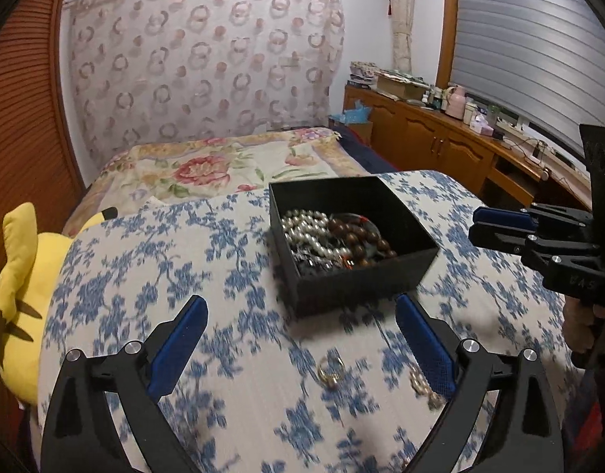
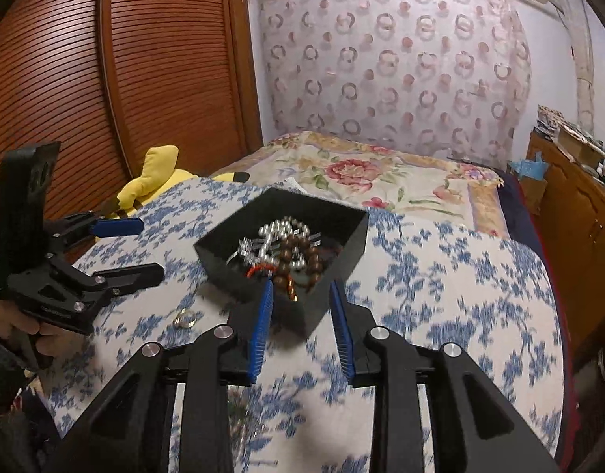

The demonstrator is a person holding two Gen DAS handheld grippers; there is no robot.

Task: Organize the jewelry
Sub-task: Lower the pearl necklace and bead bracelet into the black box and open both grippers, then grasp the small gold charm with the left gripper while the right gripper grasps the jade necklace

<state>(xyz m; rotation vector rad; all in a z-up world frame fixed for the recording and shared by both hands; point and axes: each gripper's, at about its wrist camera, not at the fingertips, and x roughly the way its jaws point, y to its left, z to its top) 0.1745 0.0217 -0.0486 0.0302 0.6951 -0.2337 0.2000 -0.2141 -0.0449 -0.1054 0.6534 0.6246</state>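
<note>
A black open box (image 1: 365, 280) sits on a blue-floral cushion (image 1: 152, 268). It holds white pearls (image 1: 310, 232) and brown wooden beads (image 1: 361, 236). My left gripper (image 1: 300, 323) is open, just in front of the box. A gold ring (image 1: 331, 368) and a small pearl piece (image 1: 421, 384) lie on the cloth between its fingers. In the right wrist view my right gripper (image 2: 300, 315) is open and empty, its fingers either side of the near corner of the box (image 2: 302, 311). The ring (image 2: 185, 318) lies left of it, near the left gripper (image 2: 139, 248).
A yellow plush toy (image 1: 22, 295) lies left of the cushion. A bed with a floral cover (image 1: 231, 165) is behind. A wooden cabinet (image 1: 440, 138) with clutter runs along the right. A slatted wooden wardrobe (image 2: 125, 71) stands on the left.
</note>
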